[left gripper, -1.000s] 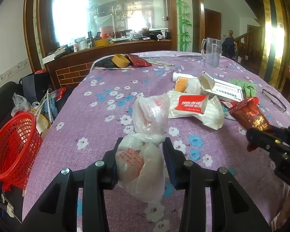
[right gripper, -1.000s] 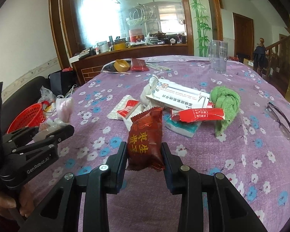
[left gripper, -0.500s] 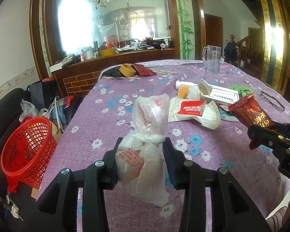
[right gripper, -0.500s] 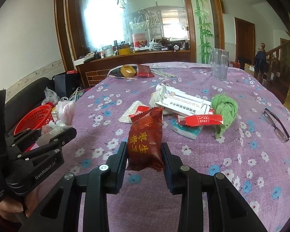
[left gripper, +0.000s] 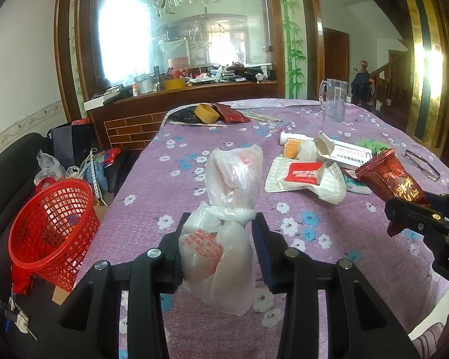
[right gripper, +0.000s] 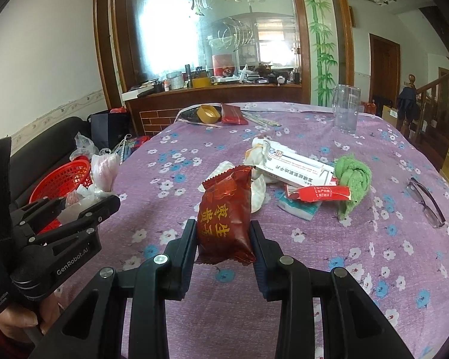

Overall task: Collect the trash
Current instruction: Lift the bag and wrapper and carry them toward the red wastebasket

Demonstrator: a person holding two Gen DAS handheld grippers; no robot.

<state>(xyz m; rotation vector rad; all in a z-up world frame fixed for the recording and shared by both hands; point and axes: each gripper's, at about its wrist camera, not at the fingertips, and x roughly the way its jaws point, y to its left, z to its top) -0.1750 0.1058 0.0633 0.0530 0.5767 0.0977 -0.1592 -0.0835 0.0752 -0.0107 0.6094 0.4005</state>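
Note:
My left gripper (left gripper: 220, 230) is shut on a knotted white plastic bag (left gripper: 224, 209) and holds it above the purple flowered table (left gripper: 170, 185). My right gripper (right gripper: 223, 233) is shut on a dark red snack wrapper (right gripper: 226, 212), also held above the table. The right gripper with the wrapper (left gripper: 395, 179) shows at the right of the left wrist view. The left gripper (right gripper: 83, 203) with the bag (right gripper: 104, 173) shows at the left of the right wrist view. A red mesh basket (left gripper: 51, 227) stands left of the table, below its edge.
More litter lies mid-table: a white packet with a red label (left gripper: 305, 176), an open carton (right gripper: 296, 167), a red wrapper (right gripper: 320, 193), a green cloth (right gripper: 353, 176). Glasses (right gripper: 425, 203) lie at the right, a clear jug (right gripper: 345, 110) at the back. A tape roll (right gripper: 208, 113) is far back.
Both grippers have pulled back and up from the table with their loads still held. The red basket now sits nearer and more fully in the left wrist view.

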